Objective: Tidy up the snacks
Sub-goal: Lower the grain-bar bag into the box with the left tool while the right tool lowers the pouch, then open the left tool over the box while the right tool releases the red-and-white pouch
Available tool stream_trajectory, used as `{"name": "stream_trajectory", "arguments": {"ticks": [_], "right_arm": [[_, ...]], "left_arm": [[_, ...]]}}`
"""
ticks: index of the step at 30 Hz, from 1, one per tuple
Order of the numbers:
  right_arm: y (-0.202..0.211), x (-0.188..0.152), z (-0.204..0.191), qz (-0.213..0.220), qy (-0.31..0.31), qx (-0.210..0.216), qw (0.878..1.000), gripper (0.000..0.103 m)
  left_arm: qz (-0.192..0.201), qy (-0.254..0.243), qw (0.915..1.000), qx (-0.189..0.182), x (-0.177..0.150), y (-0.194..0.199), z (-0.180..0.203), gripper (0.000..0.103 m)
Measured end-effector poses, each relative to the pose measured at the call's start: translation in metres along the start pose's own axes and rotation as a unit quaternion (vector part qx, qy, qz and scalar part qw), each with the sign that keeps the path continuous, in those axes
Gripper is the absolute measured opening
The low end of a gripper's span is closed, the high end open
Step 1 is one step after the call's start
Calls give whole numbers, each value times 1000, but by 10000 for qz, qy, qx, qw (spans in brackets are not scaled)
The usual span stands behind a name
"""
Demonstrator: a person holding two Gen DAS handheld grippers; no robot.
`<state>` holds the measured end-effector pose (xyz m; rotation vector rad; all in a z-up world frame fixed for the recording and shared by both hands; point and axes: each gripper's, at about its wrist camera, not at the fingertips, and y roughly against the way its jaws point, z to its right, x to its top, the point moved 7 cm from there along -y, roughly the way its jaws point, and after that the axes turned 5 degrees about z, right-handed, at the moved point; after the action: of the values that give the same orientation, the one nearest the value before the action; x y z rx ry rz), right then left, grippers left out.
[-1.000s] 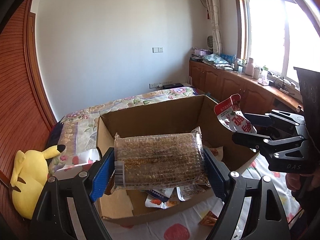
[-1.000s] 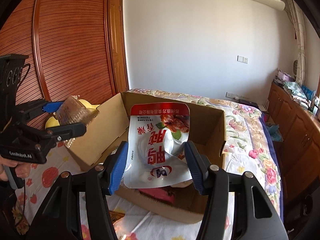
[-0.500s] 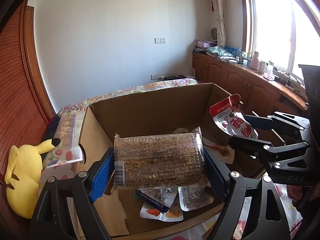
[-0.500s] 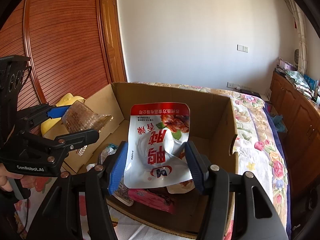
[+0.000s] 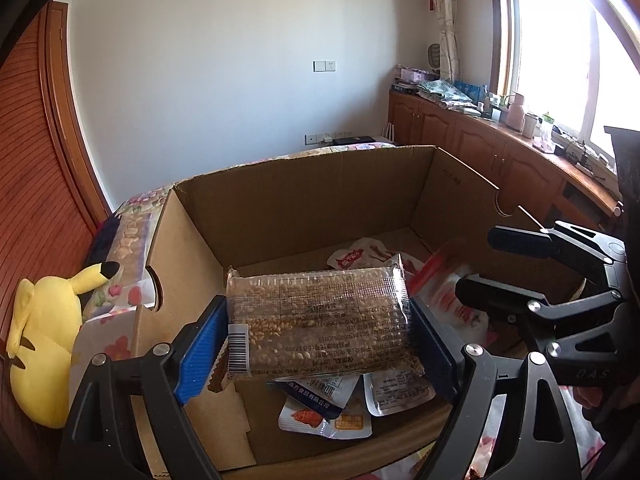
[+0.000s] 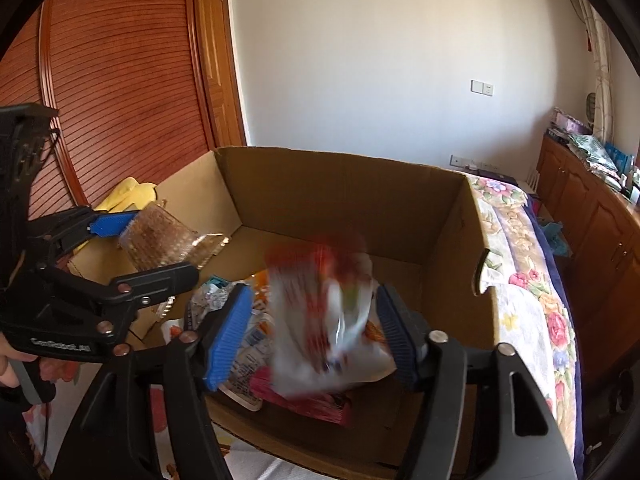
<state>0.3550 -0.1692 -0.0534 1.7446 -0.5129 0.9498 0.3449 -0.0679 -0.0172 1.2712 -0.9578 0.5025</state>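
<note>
Matt corrugated cardboard box holds glossy plastic snack packets.

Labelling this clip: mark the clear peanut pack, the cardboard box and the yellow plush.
clear peanut pack (image 5: 320,320), left wrist view, middle of its face.
cardboard box (image 5: 304,196), left wrist view, inner far wall.
yellow plush (image 5: 44,332), left wrist view, its body.

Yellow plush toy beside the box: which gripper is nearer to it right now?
Left. The left gripper, holding the clear bean packet, is on the side of the box next to the plush toy. The right gripper is further right.
</note>
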Motion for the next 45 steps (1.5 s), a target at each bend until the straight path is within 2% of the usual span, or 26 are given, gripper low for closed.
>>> {"name": "stream_trajectory", "arguments": {"ticks": [22, 33, 40, 45], "right_arm": [[19, 0, -2, 116, 5, -81, 9999, 70], [58, -5, -11, 276, -17, -24, 9996, 70], [95, -30, -24, 243, -48, 32, 9997, 70], [103, -55, -34, 103, -43, 42, 9999, 70]], "left_arm": [[69, 80, 9999, -19, 2, 4, 2, 92], [274, -79, 9995, -96, -4, 42, 15, 92], [357, -198, 9989, -212, -26, 80, 23, 92], [315, -161, 9988, -338, -46, 97, 26, 92]]}}
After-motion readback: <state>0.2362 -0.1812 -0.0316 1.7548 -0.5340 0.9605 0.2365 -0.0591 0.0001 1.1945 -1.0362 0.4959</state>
